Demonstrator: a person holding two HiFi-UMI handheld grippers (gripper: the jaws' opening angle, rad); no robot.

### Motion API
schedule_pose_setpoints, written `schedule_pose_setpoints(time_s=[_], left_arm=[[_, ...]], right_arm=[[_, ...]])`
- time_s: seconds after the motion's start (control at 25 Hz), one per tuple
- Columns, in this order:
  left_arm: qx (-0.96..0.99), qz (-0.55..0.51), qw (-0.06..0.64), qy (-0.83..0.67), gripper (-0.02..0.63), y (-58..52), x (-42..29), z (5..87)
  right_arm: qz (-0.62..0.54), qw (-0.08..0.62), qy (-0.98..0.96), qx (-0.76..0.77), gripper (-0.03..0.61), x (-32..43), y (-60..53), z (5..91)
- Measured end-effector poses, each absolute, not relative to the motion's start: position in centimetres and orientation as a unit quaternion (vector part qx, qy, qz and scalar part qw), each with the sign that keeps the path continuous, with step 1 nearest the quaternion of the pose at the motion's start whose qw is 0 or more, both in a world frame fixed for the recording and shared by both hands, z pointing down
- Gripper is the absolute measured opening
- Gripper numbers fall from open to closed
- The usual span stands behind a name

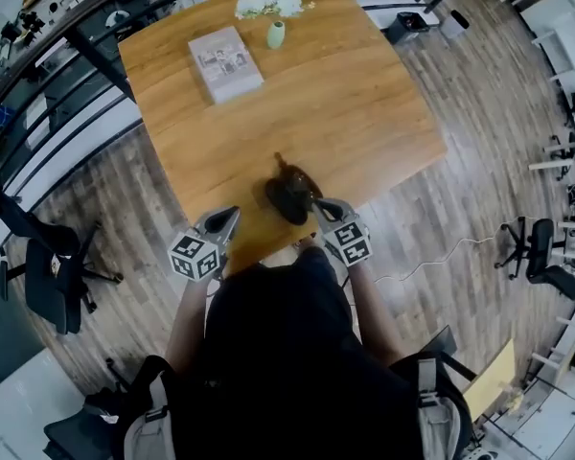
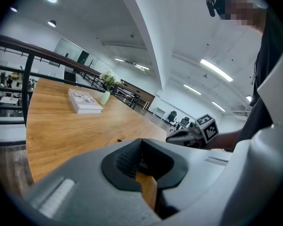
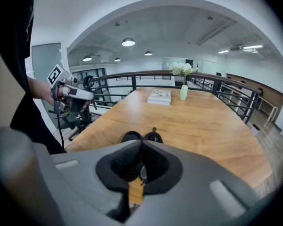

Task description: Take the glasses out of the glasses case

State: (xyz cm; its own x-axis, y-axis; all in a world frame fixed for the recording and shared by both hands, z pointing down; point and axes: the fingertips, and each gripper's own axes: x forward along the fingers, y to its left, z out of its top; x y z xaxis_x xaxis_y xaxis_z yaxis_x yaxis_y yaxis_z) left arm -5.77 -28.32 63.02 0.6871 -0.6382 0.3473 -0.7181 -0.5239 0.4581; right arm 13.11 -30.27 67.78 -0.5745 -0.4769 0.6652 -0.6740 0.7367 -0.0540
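Note:
A dark glasses case (image 1: 291,195) lies open near the table's front edge; in the right gripper view its two dark halves (image 3: 141,136) show just past my jaws. No glasses can be made out in it. My right gripper (image 1: 318,204) is at the case's right side, its jaws closed together (image 3: 141,144). A small pale bit shows in the gap behind the tips, and I cannot tell what it is. My left gripper (image 1: 232,215) is held left of the case, apart from it, shut on nothing (image 2: 141,141).
The wooden table (image 1: 364,103) carries a white book (image 1: 225,62) and a small green vase of white flowers (image 1: 275,33) at its far side. A black railing (image 1: 67,36) runs along the left. Office chairs (image 1: 48,276) stand on the wood floor around.

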Motion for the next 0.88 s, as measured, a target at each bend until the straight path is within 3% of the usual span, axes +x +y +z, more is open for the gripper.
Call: schedule_pose_setpoints(time_s=[0.32,0.48,0.88], left_arm=[[0.848,0.065,0.299,-0.433,0.011,-29.3,-6.2,63.3],[0.831,0.059,0.303,-0.463,0.011,-29.4,-7.1,63.4],[0.802,0.052,0.312,-0.507,0.011,-28.7,-8.3,63.8]], right_arm=[[0.169,0.396,-0.855,0.288,0.005,13.5,-33.0,72.6],[0.174,0.414,-0.856,0.256,0.042,12.7,-34.0,74.1],[0.187,0.446,-0.849,0.213,0.060,11.5,-35.2,77.2]])
